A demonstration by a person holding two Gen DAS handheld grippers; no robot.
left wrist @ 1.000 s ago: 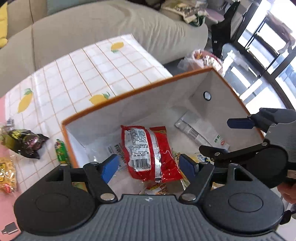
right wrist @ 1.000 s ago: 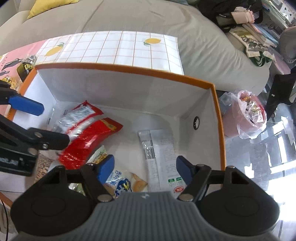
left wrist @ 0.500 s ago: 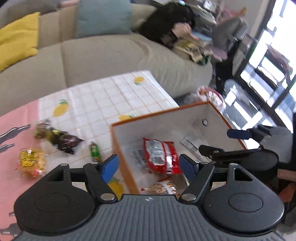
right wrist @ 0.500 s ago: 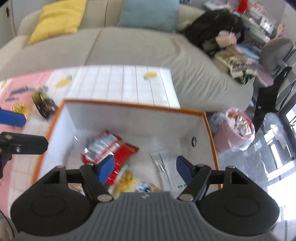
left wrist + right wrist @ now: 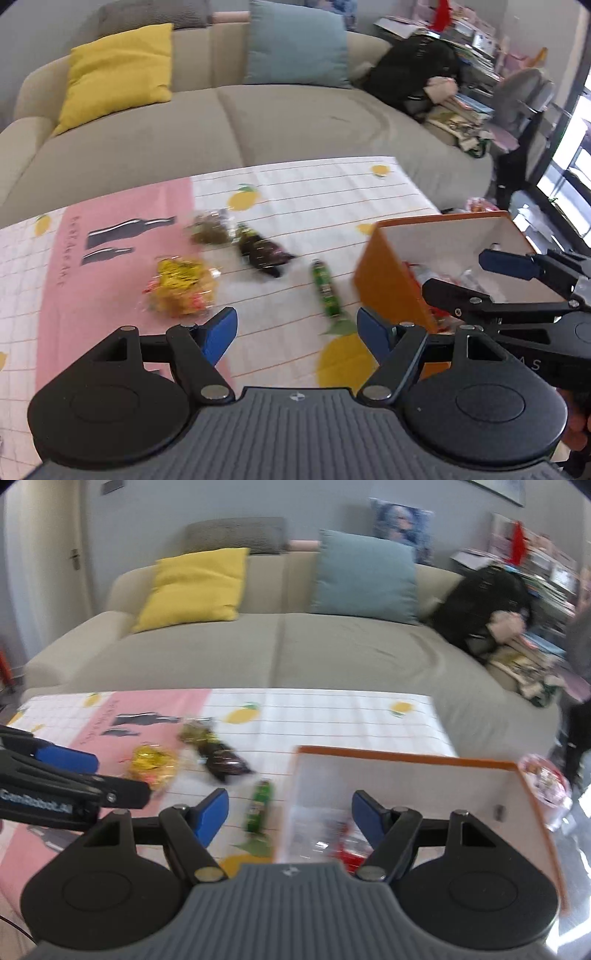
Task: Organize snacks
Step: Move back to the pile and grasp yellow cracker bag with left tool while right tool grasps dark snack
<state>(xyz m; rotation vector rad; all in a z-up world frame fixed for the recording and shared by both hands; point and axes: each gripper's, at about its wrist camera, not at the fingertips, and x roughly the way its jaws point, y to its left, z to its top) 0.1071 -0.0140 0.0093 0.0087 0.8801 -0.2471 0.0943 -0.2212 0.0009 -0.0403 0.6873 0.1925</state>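
An orange box [image 5: 388, 280] with a white inside stands at the table's right end and holds a red packet [image 5: 349, 851] among other snacks. Loose on the tablecloth left of it lie a green stick packet [image 5: 325, 290], a dark wrapper [image 5: 264, 253], an olive bag [image 5: 212, 229] and a yellow bag [image 5: 181, 286]. My left gripper [image 5: 295, 330] hangs open and empty above the cloth, near the green stick packet. My right gripper [image 5: 290, 814] is open and empty over the orange box's [image 5: 406, 760] left wall, and it shows from the side [image 5: 491, 277] in the left wrist view.
A beige sofa [image 5: 280, 650] with a yellow cushion [image 5: 195, 589] and a blue cushion [image 5: 364, 576] runs behind the table. A black bag [image 5: 480, 609] and papers sit at its right end. A pink bin [image 5: 546, 786] with a bag stands on the floor beyond the box.
Both grippers rose out of the box, tilted up and swung left. The views went from the box's inside to the tablecloth with the loose snacks and the sofa. Both stayed open and empty.
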